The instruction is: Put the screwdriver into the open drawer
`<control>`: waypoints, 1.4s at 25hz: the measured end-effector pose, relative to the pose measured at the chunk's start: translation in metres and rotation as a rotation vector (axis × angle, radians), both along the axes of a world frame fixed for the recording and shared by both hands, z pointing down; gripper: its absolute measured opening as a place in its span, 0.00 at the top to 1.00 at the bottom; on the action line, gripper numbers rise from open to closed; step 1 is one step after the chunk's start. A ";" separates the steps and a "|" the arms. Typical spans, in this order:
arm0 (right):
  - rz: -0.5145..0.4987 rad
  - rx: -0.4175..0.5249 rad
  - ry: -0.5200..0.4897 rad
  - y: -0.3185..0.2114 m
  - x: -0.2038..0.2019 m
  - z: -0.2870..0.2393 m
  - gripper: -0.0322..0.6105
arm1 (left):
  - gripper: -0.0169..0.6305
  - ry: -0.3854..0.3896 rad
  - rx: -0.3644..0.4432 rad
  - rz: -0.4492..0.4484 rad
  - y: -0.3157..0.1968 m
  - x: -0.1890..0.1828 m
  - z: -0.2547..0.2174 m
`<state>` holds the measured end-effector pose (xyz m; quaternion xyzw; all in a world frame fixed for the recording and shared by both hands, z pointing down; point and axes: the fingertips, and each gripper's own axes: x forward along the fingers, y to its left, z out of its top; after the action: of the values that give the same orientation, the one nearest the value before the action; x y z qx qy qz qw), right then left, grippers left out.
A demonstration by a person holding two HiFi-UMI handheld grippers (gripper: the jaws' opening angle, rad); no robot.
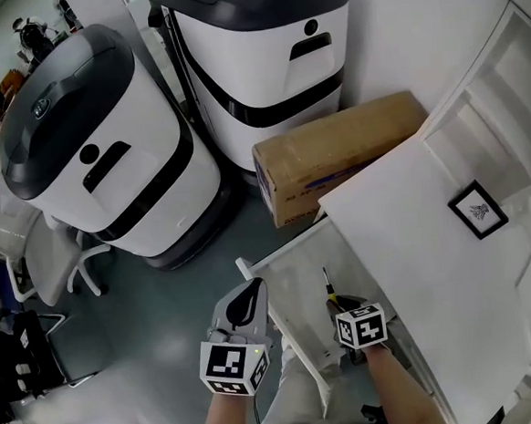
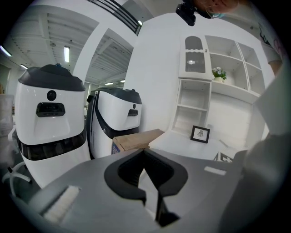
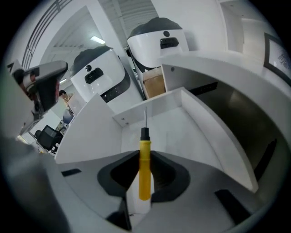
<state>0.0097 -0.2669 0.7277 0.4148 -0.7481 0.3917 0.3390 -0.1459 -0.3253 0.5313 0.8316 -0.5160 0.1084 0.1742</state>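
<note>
The screwdriver has a yellow handle, a black collar and a thin metal shaft. My right gripper is shut on its handle, and the shaft points forward and down into the open white drawer. In the head view the screwdriver sticks out of the right gripper over the drawer, which is pulled out from under the white cabinet top. My left gripper hovers at the drawer's left edge. Its jaws meet at the tips with nothing between them in the left gripper view.
Two big white-and-grey machines stand on the grey floor beyond the drawer. A cardboard box lies against the cabinet. A small framed picture sits on the white cabinet top. An office chair is at the left.
</note>
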 end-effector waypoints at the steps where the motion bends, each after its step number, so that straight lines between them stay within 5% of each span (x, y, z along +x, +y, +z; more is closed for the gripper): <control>1: 0.002 -0.010 0.005 0.000 0.000 0.006 0.83 | 0.96 0.000 -0.004 0.007 -0.001 0.001 0.003; 30: 0.142 -0.215 0.192 -0.001 0.013 0.094 0.83 | 0.96 -0.020 -0.045 0.099 -0.030 0.012 0.029; 35: 0.132 -0.227 0.175 -0.001 0.008 0.096 0.66 | 0.96 -0.014 -0.046 0.102 -0.030 0.010 0.028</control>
<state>0.0180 -0.2677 0.8235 0.4547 -0.6378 0.4574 0.4210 -0.1356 -0.3556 0.5596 0.8520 -0.4714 0.1348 0.1838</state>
